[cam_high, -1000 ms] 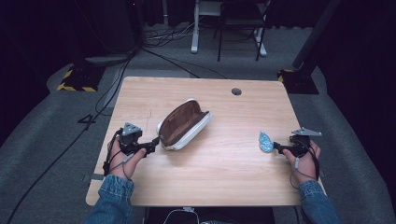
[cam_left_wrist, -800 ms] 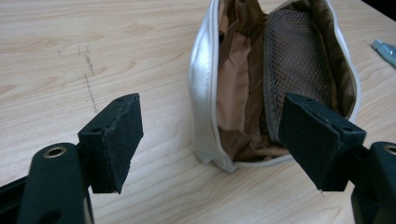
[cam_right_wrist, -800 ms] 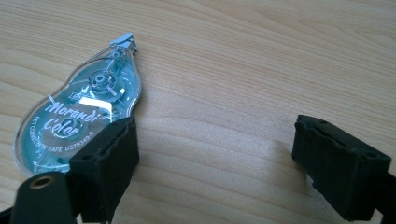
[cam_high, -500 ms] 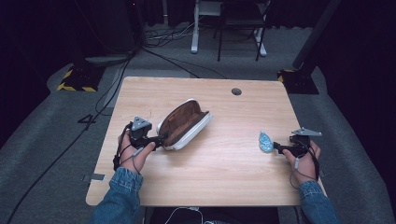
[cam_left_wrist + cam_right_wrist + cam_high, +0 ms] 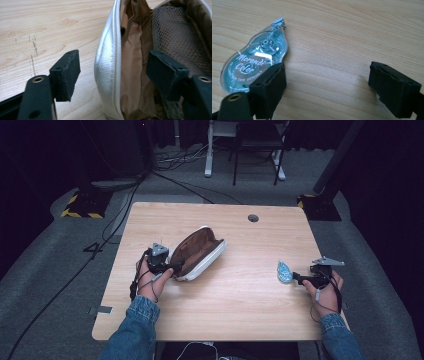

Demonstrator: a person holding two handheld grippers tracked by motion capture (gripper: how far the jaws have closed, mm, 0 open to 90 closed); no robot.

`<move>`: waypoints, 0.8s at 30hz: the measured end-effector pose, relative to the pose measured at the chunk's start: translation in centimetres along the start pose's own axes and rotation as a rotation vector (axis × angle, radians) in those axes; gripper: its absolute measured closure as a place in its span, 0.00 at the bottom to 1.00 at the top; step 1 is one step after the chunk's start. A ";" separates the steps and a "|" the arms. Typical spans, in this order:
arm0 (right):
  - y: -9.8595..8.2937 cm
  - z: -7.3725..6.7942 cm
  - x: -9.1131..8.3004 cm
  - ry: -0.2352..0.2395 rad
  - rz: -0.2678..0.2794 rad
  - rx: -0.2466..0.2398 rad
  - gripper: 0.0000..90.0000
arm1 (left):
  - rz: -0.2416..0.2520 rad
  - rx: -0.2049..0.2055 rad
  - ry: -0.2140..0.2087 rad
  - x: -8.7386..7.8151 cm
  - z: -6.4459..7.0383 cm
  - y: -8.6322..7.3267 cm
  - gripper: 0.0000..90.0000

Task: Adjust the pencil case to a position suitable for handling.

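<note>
A white pencil pouch (image 5: 197, 252) with a brown lining lies unzipped, left of the table's middle. My left gripper (image 5: 172, 267) is open at its near-left end. In the left gripper view the jaws straddle the pouch's white rim (image 5: 107, 70): one pad (image 5: 66, 75) is outside over the wood, the other (image 5: 166, 73) is inside by the mesh pocket. A teal correction tape dispenser (image 5: 285, 271) lies flat on the right. My right gripper (image 5: 297, 279) is open just behind it. In the right gripper view the dispenser (image 5: 257, 62) lies left of the gap, its near end under the left pad (image 5: 270, 87).
The wooden table (image 5: 240, 310) has a cable hole (image 5: 253, 218) near its far edge. On the dark floor beyond it are a chair and desk legs (image 5: 240, 155), loose cables and a yellow-black striped base (image 5: 80, 205).
My left gripper has moved right and forward to the pouch, and its jaws now stand around the rim. The right gripper and the tape dispenser have stayed put.
</note>
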State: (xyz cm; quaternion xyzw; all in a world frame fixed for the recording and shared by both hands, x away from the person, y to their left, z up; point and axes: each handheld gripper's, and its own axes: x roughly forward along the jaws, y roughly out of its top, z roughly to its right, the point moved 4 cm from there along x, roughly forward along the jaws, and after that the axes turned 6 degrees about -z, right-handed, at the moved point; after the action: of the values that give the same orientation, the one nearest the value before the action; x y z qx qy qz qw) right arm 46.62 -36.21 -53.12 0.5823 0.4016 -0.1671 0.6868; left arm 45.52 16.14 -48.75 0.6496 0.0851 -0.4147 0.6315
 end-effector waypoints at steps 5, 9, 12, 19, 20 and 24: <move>0.0 0.0 0.0 0.000 0.000 0.000 0.17 | -0.009 0.006 -0.008 0.8 -0.2 0.0 0.40; 0.0 0.0 0.0 0.000 0.000 0.000 0.17 | -0.025 0.008 -0.009 1.5 -0.3 0.1 0.47; 0.0 0.0 0.0 0.000 0.000 0.000 0.17 | -0.038 0.009 -0.023 1.8 -0.5 0.1 0.57; 0.0 0.0 0.0 0.000 0.000 0.000 0.17 | -0.061 -0.026 -0.068 1.9 -0.6 -0.1 0.82; 0.0 0.0 0.0 0.000 0.000 0.000 0.17 | -0.068 -0.030 -0.079 1.8 -0.7 -0.1 0.85; 0.0 0.0 0.0 0.000 0.000 0.000 0.17 | -0.080 -0.046 -0.103 1.7 -0.7 -0.1 0.91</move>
State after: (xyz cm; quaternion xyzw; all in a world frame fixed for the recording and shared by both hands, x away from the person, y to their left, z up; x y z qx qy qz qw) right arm 46.61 -36.21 -53.12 0.5823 0.4016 -0.1670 0.6868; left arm 46.83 16.08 -50.05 0.6090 0.0878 -0.4703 0.6326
